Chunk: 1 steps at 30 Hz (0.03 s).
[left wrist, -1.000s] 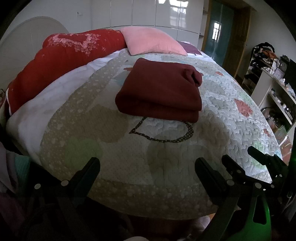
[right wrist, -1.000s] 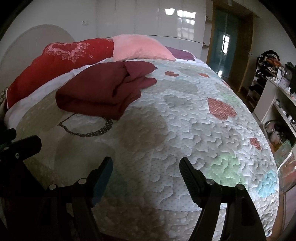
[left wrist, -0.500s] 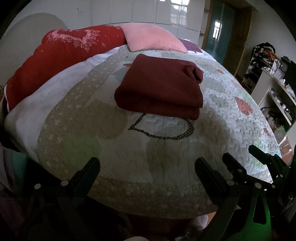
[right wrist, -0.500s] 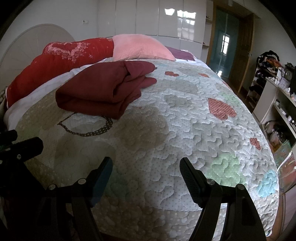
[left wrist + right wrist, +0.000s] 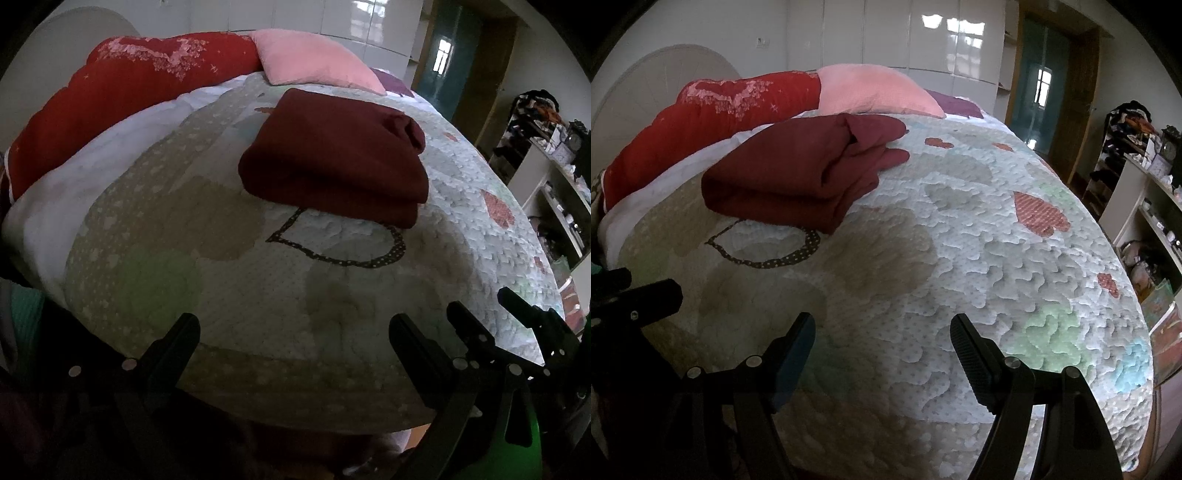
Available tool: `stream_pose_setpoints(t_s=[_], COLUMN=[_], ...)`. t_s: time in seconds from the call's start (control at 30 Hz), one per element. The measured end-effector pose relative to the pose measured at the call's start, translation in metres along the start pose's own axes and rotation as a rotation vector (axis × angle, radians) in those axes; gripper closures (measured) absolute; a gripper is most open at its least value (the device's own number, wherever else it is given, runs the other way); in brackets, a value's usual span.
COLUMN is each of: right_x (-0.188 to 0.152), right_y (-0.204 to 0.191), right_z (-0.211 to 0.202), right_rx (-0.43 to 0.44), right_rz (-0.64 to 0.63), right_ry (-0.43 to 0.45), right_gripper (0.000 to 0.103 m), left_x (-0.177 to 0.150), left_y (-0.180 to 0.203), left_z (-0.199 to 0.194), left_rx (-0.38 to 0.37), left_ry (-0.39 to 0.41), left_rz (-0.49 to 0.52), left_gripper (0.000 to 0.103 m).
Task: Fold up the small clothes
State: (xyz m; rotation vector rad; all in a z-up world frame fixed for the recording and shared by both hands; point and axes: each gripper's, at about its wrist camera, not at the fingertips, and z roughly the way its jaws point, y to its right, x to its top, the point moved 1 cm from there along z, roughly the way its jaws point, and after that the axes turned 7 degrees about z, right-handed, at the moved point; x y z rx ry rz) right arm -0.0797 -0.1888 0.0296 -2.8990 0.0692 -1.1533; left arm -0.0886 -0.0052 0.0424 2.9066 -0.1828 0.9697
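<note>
A dark red garment (image 5: pixel 336 158) lies folded into a thick rectangle on the quilted bedspread (image 5: pixel 221 280), in the upper middle of the left wrist view. In the right wrist view the garment (image 5: pixel 801 177) sits at the upper left. My left gripper (image 5: pixel 295 332) is open and empty, near the bed's front edge, well short of the garment. My right gripper (image 5: pixel 882 339) is open and empty, over the quilt to the right of the left one. The right gripper's fingers (image 5: pixel 517 314) show at the right of the left wrist view.
A red duvet (image 5: pixel 122 96) and a pink pillow (image 5: pixel 314 59) lie at the head of the bed. White shelves (image 5: pixel 1145 206) with clutter stand to the right. A doorway (image 5: pixel 1041 85) is at the back right.
Both grippers have drawn back slightly and tilted; the garment sits a little lower in the left view. Nothing was grasped or released.
</note>
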Motion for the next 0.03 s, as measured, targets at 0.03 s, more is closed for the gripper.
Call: stream_pose_setpoints(t_s=[0.03], right_x=[0.0003], right_y=[-0.0006], right_z=[0.0019], right_rx=[0.000], right_rz=[-0.004], right_ry=[-0.001], right_gripper=[0.023], left_x=[0.0003], left_y=[0.0009], left_z=[0.0008], left_rx=[0.000], left_ry=[0.000], left_rz=[0.002], left_gripper=[0.001])
